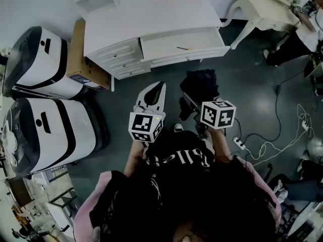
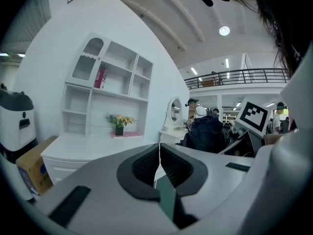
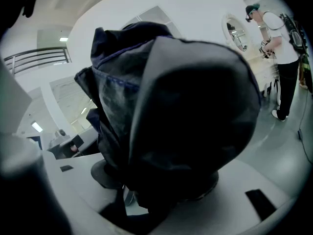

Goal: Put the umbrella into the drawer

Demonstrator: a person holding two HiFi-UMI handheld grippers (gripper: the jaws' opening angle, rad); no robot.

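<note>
The umbrella (image 1: 201,86) is folded, dark navy and bunched up, and it hangs in the air over the grey floor in front of the desk. My right gripper (image 1: 196,106) is shut on it. In the right gripper view the umbrella (image 3: 171,106) fills the space between the jaws and hides the fingertips. My left gripper (image 1: 154,91) is white, holds nothing and floats beside the umbrella on its left, with its pads (image 2: 146,165) touching. The white desk (image 1: 146,19) has its wide drawer (image 1: 151,45) pulled open, with a thin pen-like thing (image 1: 184,48) lying inside.
Two white and black machines (image 1: 43,64) (image 1: 50,130) stand at the left, with a cardboard box (image 1: 83,54) against the desk's side. A power strip (image 1: 239,144) and cables lie on the floor at the right. Another person (image 1: 298,24) stands by a table at the top right.
</note>
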